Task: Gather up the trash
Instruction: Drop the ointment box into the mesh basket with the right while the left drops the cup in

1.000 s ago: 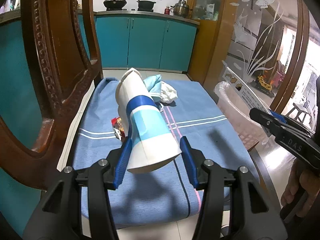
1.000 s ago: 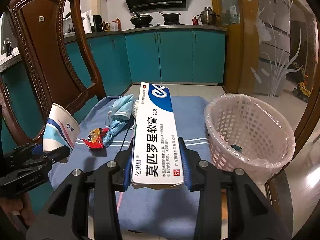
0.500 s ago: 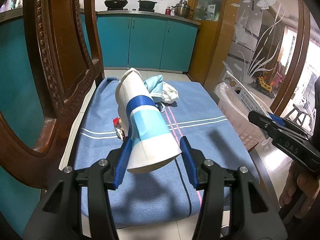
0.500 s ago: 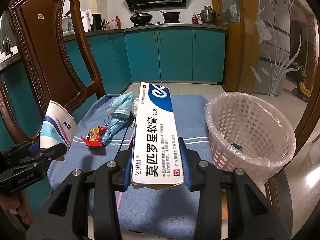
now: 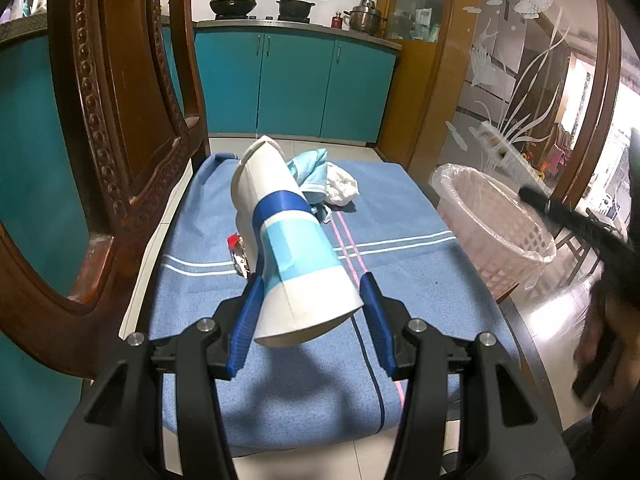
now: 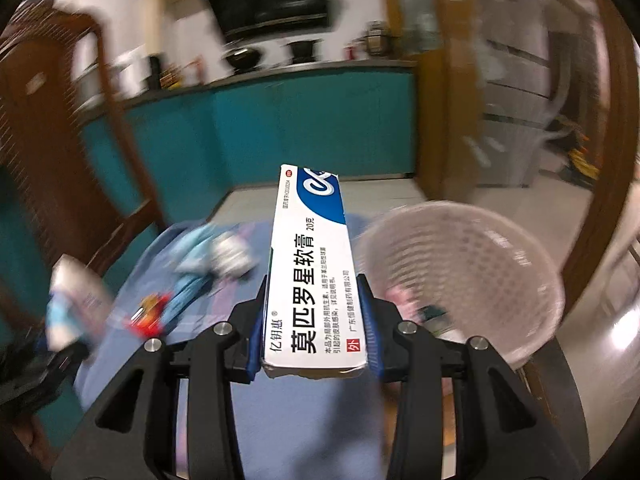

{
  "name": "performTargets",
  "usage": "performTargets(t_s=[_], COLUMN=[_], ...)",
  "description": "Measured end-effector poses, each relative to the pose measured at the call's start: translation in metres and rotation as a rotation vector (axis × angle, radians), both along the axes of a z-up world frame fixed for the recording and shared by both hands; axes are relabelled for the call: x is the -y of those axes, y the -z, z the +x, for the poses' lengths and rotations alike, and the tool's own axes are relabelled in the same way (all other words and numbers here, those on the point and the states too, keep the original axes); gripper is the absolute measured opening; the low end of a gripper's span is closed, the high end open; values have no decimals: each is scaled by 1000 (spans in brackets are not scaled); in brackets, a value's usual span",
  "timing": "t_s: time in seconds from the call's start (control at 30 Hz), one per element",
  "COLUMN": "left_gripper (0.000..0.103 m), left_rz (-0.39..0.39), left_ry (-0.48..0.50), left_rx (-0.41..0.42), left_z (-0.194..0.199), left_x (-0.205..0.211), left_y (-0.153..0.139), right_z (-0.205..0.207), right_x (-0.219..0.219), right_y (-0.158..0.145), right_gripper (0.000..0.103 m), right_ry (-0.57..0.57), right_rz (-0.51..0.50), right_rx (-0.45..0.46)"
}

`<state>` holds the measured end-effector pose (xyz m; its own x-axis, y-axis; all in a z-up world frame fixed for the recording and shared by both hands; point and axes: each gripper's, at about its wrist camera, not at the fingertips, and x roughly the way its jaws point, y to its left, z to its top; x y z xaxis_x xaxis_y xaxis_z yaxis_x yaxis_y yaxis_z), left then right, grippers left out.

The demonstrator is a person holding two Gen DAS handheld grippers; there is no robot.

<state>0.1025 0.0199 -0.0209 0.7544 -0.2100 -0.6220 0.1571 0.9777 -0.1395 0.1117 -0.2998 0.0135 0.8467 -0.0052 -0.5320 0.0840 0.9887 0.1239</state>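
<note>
My left gripper (image 5: 308,312) is shut on a white and blue paper cup (image 5: 288,244), held above the blue cloth (image 5: 400,208). On the cloth lie a light blue face mask (image 5: 310,172), a crumpled white tissue (image 5: 340,188) and a red wrapper (image 5: 236,248). My right gripper (image 6: 314,320) is shut on a long white and blue ointment box (image 6: 312,276), close to the white plastic basket (image 6: 472,272) at its right. The right wrist view is blurred by motion. In the left wrist view the right gripper (image 5: 576,220) shows at the right edge, over the basket (image 5: 492,224).
A carved wooden chair (image 5: 120,128) stands close at the left. Teal kitchen cabinets (image 5: 296,80) line the back. A glass partition with a wooden frame (image 5: 516,80) is behind the basket. A person's hand (image 5: 600,328) holds the right gripper.
My right gripper with the ointment box has swung toward the basket, which now lies closer under it. The left gripper and the cup have kept still.
</note>
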Motion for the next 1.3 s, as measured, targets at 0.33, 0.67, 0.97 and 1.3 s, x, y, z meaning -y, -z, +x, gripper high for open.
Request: performTargets(t_s=[0.33, 0.67, 0.97, 1.3], left_gripper=[51, 51, 90, 94], left_rz=[4, 73, 44, 92], left_ry=[-2, 161, 433, 267], left_rx=[-5, 3, 85, 25], left_z=[1, 21, 99, 65], left_x=[-1, 74, 266, 165], left_y=[3, -4, -71, -39], right_z=[27, -36, -62, -50], right_x=[106, 108, 168, 148], right_y=[26, -26, -19, -22], right_gripper=[80, 100, 100, 100], right_ry=[195, 261, 473, 337], right_rz=[208, 236, 418, 383], right_rx=[-90, 164, 240, 161])
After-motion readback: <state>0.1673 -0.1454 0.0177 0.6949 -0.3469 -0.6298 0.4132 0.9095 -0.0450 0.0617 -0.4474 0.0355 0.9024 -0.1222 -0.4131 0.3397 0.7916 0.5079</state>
